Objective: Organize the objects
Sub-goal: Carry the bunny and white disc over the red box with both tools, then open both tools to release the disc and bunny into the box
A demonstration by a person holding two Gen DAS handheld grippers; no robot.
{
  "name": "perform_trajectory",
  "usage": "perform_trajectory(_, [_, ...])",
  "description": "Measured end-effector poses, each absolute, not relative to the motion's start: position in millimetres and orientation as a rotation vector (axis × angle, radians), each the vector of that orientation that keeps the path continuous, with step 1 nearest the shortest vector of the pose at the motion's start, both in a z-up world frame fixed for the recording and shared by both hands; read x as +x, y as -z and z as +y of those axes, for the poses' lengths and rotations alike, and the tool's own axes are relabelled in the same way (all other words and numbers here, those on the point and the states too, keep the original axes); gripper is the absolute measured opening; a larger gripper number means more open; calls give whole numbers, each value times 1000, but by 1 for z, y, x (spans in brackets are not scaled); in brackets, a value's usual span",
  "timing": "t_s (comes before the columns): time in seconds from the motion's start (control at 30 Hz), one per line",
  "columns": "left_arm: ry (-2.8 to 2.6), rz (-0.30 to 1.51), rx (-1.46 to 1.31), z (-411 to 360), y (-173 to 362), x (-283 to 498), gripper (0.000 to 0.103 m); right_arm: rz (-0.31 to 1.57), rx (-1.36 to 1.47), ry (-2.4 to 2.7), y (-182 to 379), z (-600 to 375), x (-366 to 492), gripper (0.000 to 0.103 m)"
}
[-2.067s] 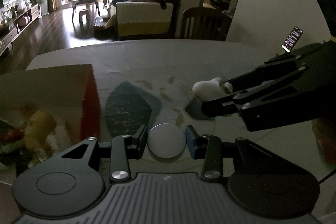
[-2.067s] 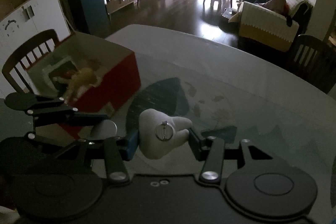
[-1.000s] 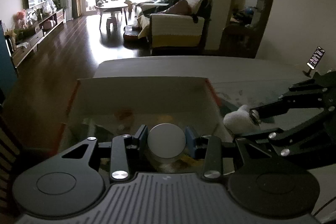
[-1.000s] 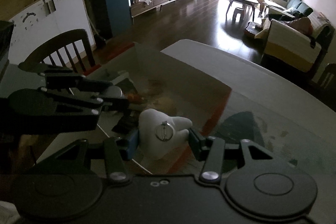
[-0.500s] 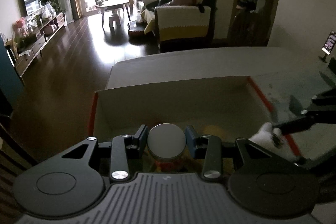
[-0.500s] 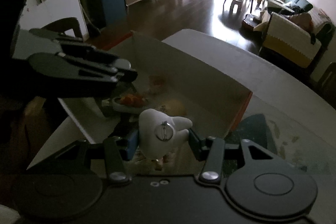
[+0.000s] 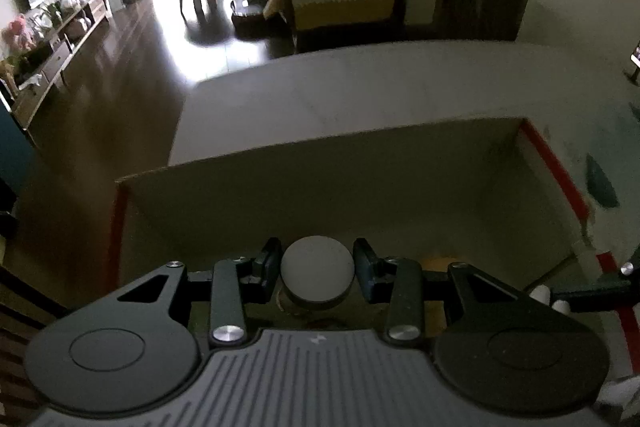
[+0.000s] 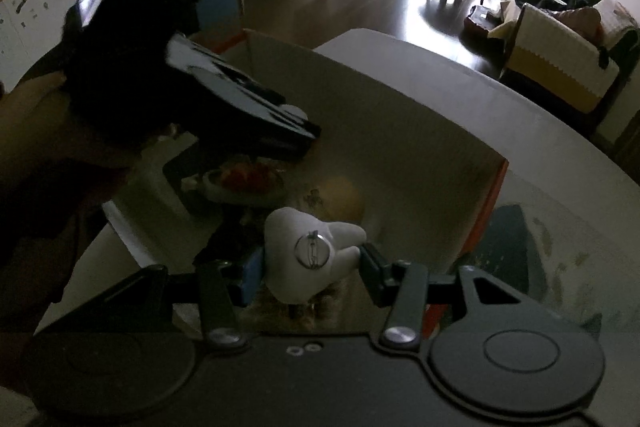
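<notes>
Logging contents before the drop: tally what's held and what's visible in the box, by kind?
Held, white tooth-shaped toy in right gripper: 1
Held, white round disc in left gripper: 1
In box, yellow round item: 1
In box, dish with red items: 1
Total: 4; rest too dark to tell.

Dim foreground, window glare, fisheye warping

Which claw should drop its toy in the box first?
Probably the left claw. Its white disc hangs well inside the box. The right claw with the tooth toy sits nearer the box's edge, beside the left one.
</notes>
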State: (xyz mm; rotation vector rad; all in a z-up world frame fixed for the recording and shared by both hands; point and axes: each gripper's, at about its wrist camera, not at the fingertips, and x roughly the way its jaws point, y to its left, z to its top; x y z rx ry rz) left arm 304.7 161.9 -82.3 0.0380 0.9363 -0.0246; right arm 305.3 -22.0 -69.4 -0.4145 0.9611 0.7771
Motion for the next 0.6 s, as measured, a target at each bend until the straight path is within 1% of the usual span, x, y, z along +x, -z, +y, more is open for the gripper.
perform_trajectory(0.27, [47,1061,19,160,102,328,38,981,-405,-779,77,-18,310,51])
perform_trajectory(0.5, [60,1100,-16,163,110,332,38,989,-399,-783,79,-17,312,52])
perform_trajectory(0.6, [57,1103,-29,169,110,335,38,992,-393,-783,78,-19,313,54])
